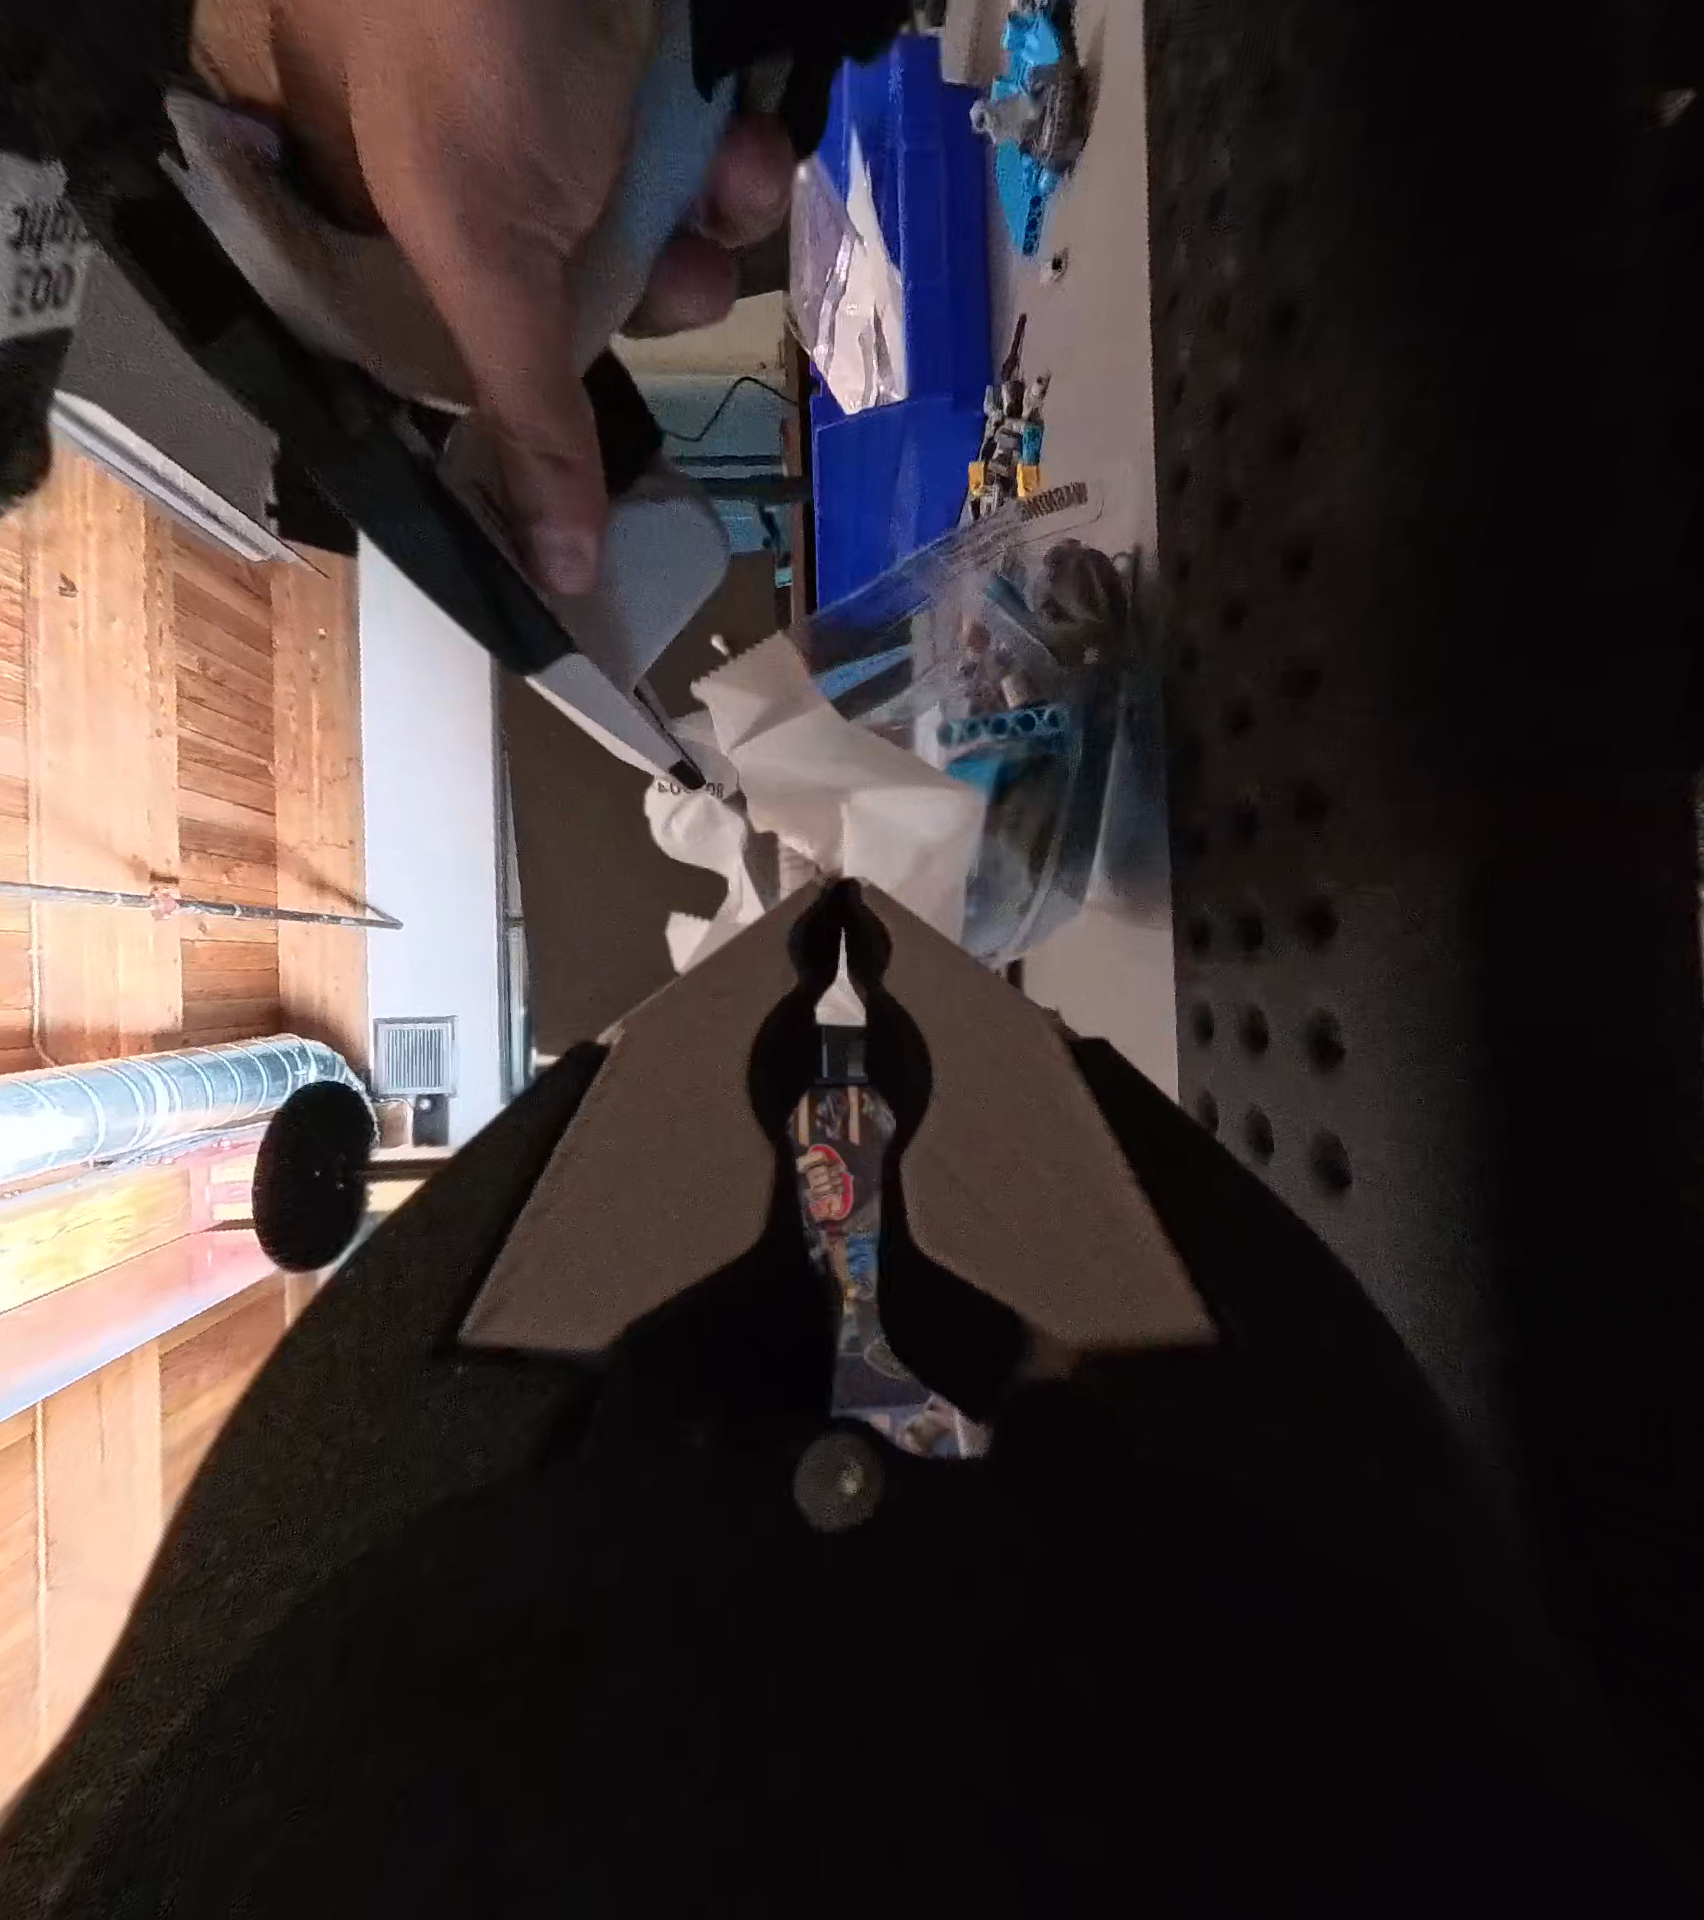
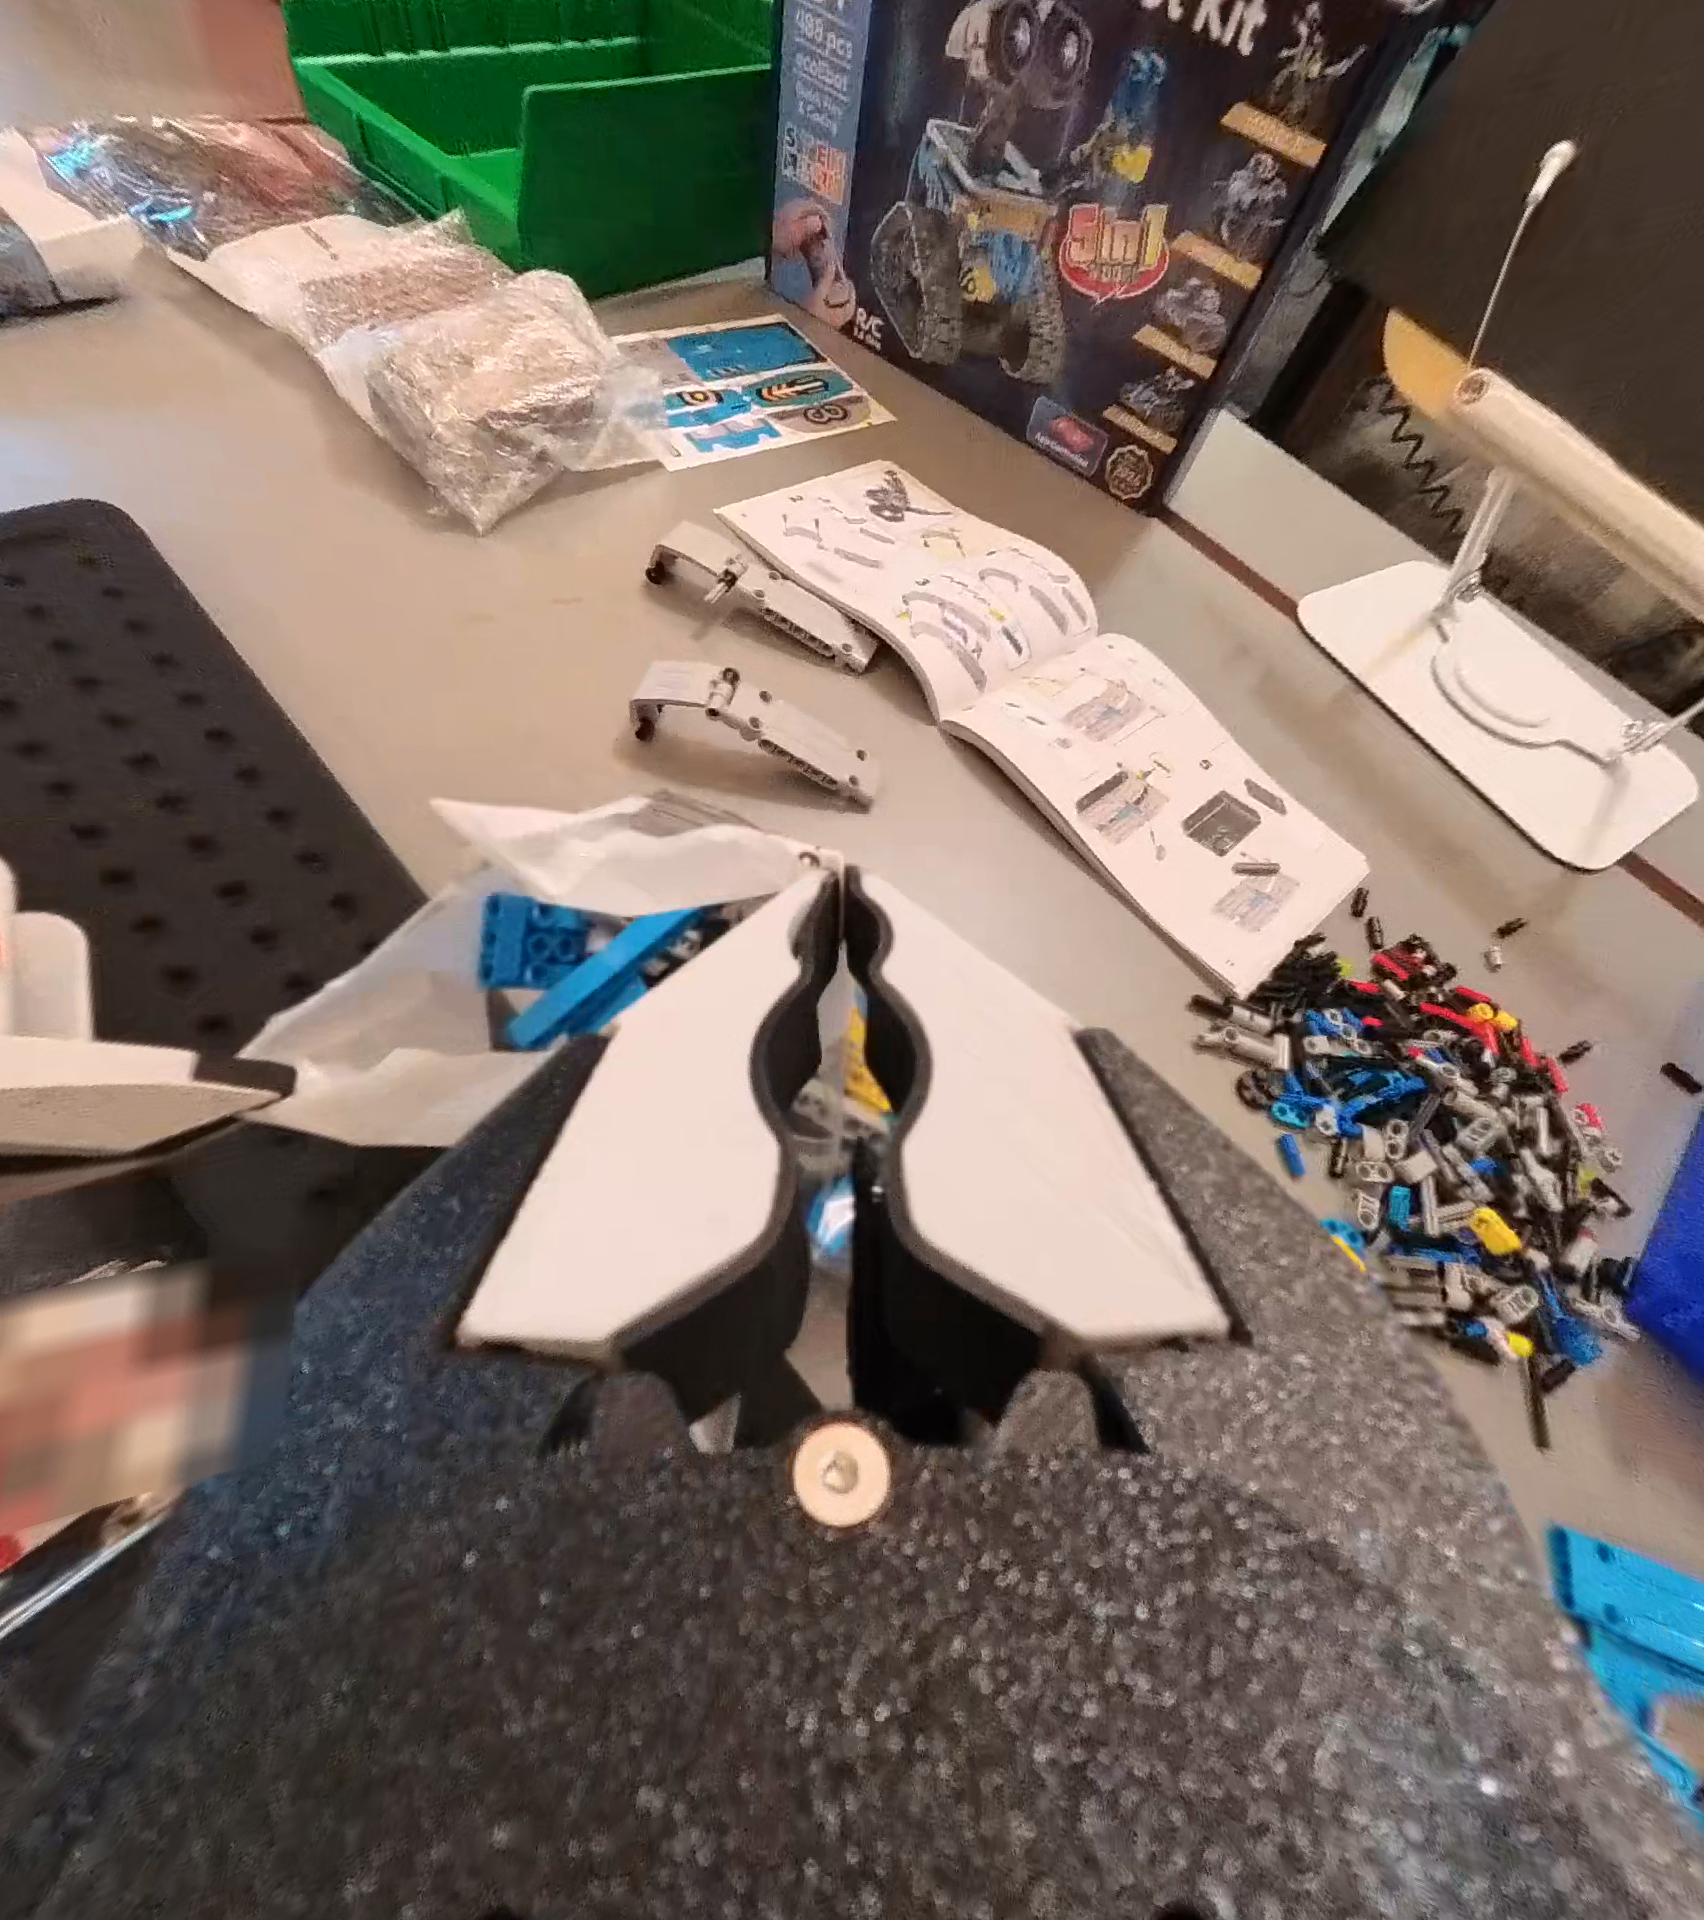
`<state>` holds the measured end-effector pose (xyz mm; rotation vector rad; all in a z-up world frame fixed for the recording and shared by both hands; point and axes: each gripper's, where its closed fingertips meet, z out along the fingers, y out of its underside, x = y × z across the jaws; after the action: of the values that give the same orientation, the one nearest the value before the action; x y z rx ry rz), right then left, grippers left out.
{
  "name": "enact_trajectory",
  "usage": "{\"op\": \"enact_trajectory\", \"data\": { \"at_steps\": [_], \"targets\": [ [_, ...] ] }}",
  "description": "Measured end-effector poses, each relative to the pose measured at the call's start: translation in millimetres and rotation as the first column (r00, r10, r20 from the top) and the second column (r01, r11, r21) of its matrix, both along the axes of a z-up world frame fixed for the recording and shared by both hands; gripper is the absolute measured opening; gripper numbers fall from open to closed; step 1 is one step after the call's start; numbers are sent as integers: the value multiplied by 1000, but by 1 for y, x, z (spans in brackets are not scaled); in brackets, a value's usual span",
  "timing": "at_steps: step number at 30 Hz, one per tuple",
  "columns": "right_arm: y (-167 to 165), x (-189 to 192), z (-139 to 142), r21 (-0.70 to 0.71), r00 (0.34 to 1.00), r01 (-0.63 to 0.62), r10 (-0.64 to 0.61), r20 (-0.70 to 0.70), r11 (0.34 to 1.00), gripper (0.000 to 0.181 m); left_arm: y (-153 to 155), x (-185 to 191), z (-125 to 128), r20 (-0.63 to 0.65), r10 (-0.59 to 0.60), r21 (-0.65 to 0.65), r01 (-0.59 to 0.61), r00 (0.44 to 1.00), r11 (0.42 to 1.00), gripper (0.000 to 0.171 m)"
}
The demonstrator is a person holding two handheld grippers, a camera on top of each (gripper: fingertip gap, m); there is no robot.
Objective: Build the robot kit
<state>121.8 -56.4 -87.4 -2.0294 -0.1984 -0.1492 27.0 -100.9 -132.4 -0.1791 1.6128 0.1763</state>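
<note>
Right gripper (image 2: 843, 883): jaws pressed together, tips pinched on the upper edge of a plastic bag (image 2: 412, 997)
Left gripper (image 1: 840, 891): jaws pressed together on the same bag, seen here as crumpled white film; the view is rolled sideways
Bag look: thin film, part white, part clear; blue beams (image 2: 578, 961) and small yellow and grey parts are seen through it
Bag place: held up between the 2 grippers, above the grey table (image 2: 256, 488), beside a black perforated pad (image 2: 100, 727)
Hand (image 1: 474, 239): wrapped round the right gripper's handle
Loose parts pile (image 2: 1430, 1132): mixed black, blue, red and grey pieces on the table, right of the bag
Booklet (image 2: 1035, 675): lying open, beyond the bag
Grey assemblies (image 2: 754, 717): 2, lying just left of the booklet
Far side: kit box (image 2: 1056, 218) standing upright, green bin (image 2: 557, 125) to its left, sealed parts bags (image 2: 474, 374) near it
</note>
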Motion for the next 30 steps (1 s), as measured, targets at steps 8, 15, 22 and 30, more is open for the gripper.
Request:
{"op": "enact_trajectory", "data": {
  "at_steps": [8,15,22,30],
  "targets": [
    [-12,-13,15,47,992,-128,129,-16,991,27,27,9,31,24,34,-158,-29,999,987,0],
    [-50,26,38,215,966,-110,155,-205,970,61,62,62,76,-71,45,-422,-70,997,904,0],
    [-74,25,-60,-71,894,-201,154,-422,977,74,63,136,77,-350,-19,-565,-195,937,802,0],
    [-66,54,-97,-232,914,-41,-58,-402,972,50,41,210,27,-574,-153,-605,-291,804,741,0]
  ]
}}
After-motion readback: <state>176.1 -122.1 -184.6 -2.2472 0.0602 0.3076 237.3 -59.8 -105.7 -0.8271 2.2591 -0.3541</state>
